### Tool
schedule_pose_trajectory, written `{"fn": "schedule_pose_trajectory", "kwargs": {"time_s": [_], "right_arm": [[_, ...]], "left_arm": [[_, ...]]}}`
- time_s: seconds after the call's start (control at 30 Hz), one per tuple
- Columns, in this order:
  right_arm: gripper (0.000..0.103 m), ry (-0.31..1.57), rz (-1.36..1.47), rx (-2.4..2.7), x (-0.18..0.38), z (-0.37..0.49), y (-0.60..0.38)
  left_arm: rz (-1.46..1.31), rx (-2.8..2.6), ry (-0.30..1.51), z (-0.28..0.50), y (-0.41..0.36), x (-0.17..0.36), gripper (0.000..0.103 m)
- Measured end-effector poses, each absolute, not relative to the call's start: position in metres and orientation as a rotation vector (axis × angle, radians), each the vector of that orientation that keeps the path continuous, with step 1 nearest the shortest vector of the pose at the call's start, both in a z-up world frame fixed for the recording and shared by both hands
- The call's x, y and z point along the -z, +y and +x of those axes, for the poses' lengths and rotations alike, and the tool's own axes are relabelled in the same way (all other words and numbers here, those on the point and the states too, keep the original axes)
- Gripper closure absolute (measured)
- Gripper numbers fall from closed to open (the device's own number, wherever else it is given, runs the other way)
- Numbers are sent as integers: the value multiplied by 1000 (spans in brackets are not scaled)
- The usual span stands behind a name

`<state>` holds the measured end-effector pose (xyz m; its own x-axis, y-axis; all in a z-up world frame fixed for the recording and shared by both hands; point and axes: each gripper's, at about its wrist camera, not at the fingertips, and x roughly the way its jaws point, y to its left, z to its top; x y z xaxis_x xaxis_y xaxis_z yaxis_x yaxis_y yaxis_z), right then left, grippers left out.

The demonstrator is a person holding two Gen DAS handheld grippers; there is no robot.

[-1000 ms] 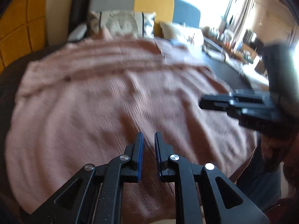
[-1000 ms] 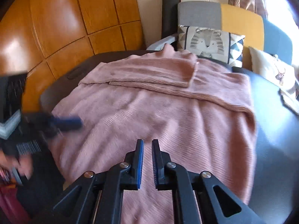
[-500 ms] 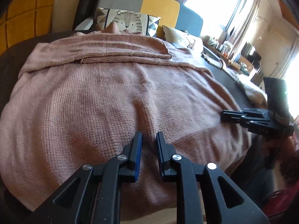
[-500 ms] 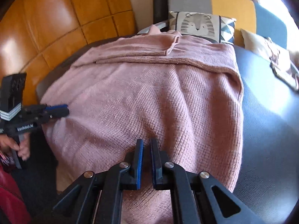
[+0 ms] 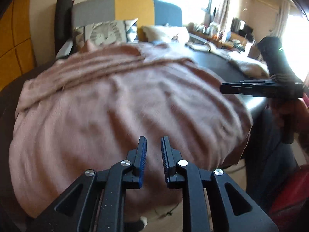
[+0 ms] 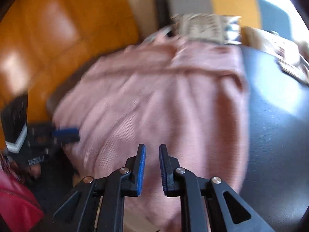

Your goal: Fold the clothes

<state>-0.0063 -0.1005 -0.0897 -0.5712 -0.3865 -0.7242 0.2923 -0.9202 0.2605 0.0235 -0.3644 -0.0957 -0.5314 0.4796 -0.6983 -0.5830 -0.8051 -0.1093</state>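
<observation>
While pink sweater (image 5: 119,104) lies spread, left hand-held gripper (image 5: 154,147) hovers above

Dark table (image 6: 280,135) bare at right of the right wrist frame: free room there. Pink garment (image 5: 119,112) fills centre of both views. Cushions (image 5: 104,31) and chair back (image 5: 133,9) block upper centre; clutter (image 5: 249,65), probably cloth, at upper right of the left view.

pink knit sweater (image 5: 119,106) soft ribbed matt cloth, dark table (image 6: 280,131) smooth semi-gloss, orange wall panels (image 6: 58,34) glossy, padded look, left gripper (image 5: 154,155) matt black plastic, ridged blue pads (image 5: 143,154), shiny metal pins
</observation>
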Motion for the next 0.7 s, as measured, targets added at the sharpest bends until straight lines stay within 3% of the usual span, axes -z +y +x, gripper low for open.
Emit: {"fn": "schedule_pose_trajectory", "kwargs": {"time_s": [0.27, 0.3, 0.37, 0.63, 0.7], "right_arm": [[89, -166, 1301, 2611, 102, -69, -58], [97, -174, 1340, 2603, 109, -73, -52], [99, -198, 1346, 2591, 108, -76, -47], [90, -315, 1243, 2597, 86, -109, -39], [90, -233, 1291, 2599, 91, -133, -52]], "left_arm": [[-1066, -2246, 333, -5, -311, 114, 86], [-1057, -2251, 336, -4, -311, 115, 86], [-1065, -2251, 325, -3, -313, 116, 86], [-1032, -2260, 391, -6, -294, 113, 86], [-1031, -2264, 407, -8, -290, 117, 86]]}}
